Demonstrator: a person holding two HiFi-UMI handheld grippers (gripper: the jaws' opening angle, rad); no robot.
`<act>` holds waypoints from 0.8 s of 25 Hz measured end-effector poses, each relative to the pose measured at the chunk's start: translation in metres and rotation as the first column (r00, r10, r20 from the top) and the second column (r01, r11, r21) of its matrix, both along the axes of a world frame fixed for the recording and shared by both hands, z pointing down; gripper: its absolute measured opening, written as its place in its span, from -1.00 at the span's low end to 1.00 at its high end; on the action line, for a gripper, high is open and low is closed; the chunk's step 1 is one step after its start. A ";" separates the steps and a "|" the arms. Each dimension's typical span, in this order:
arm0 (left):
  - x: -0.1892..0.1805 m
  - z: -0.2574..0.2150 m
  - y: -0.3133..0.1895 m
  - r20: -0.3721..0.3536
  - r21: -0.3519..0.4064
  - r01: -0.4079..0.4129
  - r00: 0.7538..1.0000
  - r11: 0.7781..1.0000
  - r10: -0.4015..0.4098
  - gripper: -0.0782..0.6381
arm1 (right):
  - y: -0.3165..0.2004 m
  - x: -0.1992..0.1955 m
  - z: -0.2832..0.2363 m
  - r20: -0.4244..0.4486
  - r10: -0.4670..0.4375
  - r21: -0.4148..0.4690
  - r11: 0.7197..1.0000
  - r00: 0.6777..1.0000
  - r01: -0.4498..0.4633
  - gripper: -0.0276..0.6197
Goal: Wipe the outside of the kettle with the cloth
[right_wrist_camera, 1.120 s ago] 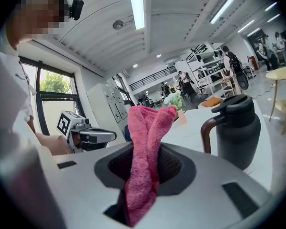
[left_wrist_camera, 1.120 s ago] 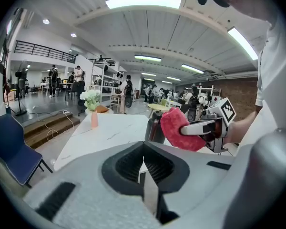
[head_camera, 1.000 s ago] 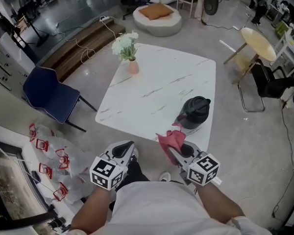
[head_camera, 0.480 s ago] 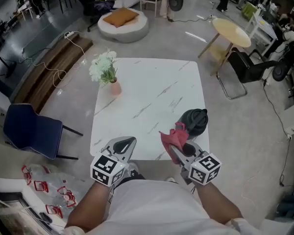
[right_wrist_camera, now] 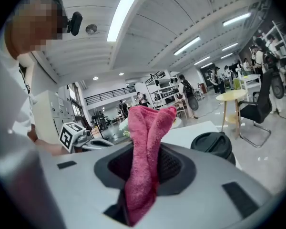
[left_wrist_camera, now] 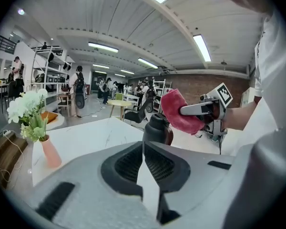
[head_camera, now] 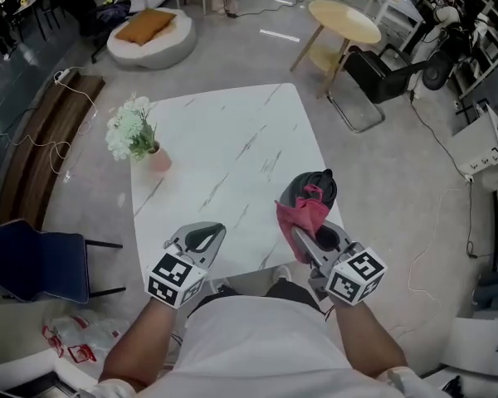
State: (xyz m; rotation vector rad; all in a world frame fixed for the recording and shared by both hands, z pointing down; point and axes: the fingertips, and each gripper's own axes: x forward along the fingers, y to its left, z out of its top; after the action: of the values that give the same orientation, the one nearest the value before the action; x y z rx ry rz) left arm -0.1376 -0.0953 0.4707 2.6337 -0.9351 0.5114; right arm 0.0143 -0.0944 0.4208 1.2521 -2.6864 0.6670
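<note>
Before me stands a white marble-veined table (head_camera: 232, 139) on a grey floor (head_camera: 382, 181), with a blue chair (head_camera: 33, 259) to my left, a round yellow side table (head_camera: 344, 19) and a black office chair (head_camera: 378, 69) beyond, a wooden platform (head_camera: 41, 139) far left, and long strip lights (left_wrist_camera: 202, 46) overhead.

Cloth (head_camera: 303, 215): pink terry with a thick fuzzy pile, matt. Kettle (head_camera: 320, 179): black and smooth, looks like plastic, low sheen on the lid. Desk (head_camera: 224, 139): white marble-look top with grey veins, smooth, faint gloss. Right tongs (right_wrist_camera: 148, 149): grey moulded plastic shell, matt. Its pads (right_wrist_camera: 175, 166) are black, finely ribbed and look rubbery. Marker cube (head_camera: 357, 274): flat matt black-and-white print. Vase (head_camera: 159, 161): pink, smooth, matt, looks ceramic. Floor (head_camera: 382, 189): grey, smooth, looks like polished concrete.
</note>
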 end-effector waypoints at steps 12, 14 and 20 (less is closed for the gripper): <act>0.097 0.038 0.000 0.003 -0.089 -0.101 0.995 0.991 0.101 -0.37 | -0.050 0.084 -0.020 -0.076 0.049 0.069 0.997 0.996 -0.044 -0.57; 0.129 0.055 0.008 0.034 -0.117 -0.171 0.984 0.978 0.176 -0.27 | -0.055 0.096 -0.021 -0.067 0.056 0.066 0.996 0.996 -0.052 -0.57; 0.187 0.079 -0.004 0.084 -0.114 -0.234 0.966 0.966 0.244 -0.16 | -0.064 0.101 0.003 -0.096 -0.002 0.005 1.000 0.995 0.003 -0.57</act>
State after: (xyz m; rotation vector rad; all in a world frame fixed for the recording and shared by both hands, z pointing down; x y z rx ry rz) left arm 0.0494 -0.0988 0.5495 2.6610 -0.6003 0.7305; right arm 0.1157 -0.1583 0.4237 1.2482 -2.6134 0.5852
